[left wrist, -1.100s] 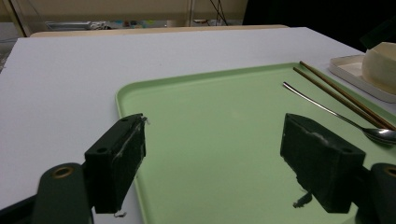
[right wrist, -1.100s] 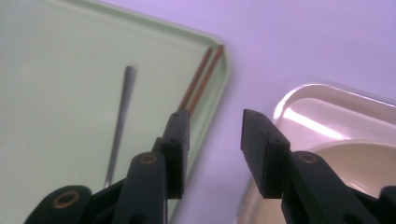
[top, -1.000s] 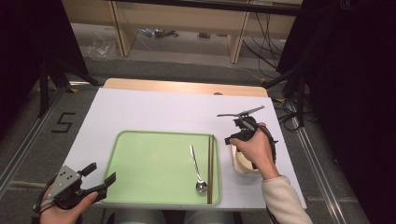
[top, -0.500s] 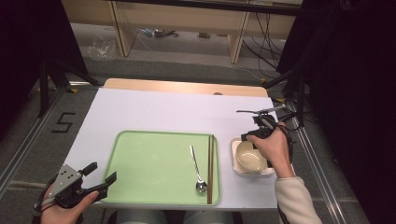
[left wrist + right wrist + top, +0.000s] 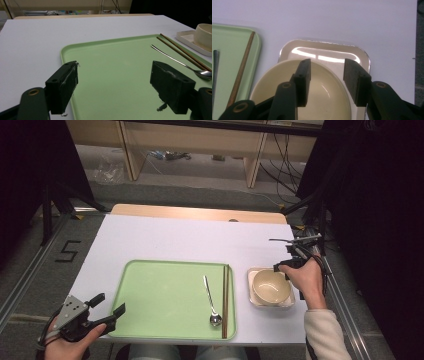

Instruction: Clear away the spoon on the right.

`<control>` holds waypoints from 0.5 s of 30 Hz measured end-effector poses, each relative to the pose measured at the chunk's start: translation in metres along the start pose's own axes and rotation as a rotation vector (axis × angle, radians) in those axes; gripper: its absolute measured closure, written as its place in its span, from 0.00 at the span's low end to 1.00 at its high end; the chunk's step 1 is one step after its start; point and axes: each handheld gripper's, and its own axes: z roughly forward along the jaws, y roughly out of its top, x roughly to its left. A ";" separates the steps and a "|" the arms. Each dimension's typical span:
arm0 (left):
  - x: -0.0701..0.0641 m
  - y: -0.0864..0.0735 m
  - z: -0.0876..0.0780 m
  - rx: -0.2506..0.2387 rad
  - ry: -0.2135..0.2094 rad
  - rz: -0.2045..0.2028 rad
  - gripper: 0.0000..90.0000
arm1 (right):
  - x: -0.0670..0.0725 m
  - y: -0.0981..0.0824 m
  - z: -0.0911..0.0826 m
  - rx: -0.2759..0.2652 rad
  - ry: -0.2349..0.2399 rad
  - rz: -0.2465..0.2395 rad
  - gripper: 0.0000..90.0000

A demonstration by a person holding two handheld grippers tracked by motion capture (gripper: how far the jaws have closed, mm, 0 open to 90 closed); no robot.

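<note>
A cream bowl point(image 5: 270, 287) stands on a white square plate point(image 5: 252, 272) just right of a green tray point(image 5: 170, 263). On the tray's right side lie a metal spoon point(image 5: 210, 297) and brown chopsticks point(image 5: 225, 300). My right gripper point(image 5: 285, 268) hangs over the bowl's right edge. In the right gripper view it point(image 5: 327, 63) is open, with one jaw over the bowl's inside point(image 5: 324, 100) and the other toward the plate point(image 5: 324, 47); the bowl's rim runs between them. My left gripper point(image 5: 109, 304) is open and holds nothing, at the tray's near left corner point(image 5: 65, 50).
The white table top point(image 5: 190, 237) has bare room behind the tray and to its left. Its right edge lies close beyond the plate, with dark cables and a stand there. A wooden strip point(image 5: 200, 212) runs along the far edge.
My right hand has drawn to the right and toward me, uncovering the bowl and plate it hid a second ago. The left gripper has stayed put.
</note>
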 end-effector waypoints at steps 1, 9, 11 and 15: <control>0.000 0.000 0.000 0.000 0.000 0.000 0.24 | -0.003 0.000 0.000 0.000 0.003 -0.006 0.65; -0.001 0.000 -0.001 0.004 0.007 0.001 0.24 | -0.010 -0.002 0.001 0.006 -0.010 0.009 0.64; 0.000 0.000 -0.001 0.004 0.007 0.001 0.24 | -0.010 -0.002 0.002 0.012 0.000 0.012 0.64; 0.000 0.000 0.000 0.000 0.001 -0.002 0.24 | -0.011 -0.002 0.002 0.014 -0.002 0.013 0.64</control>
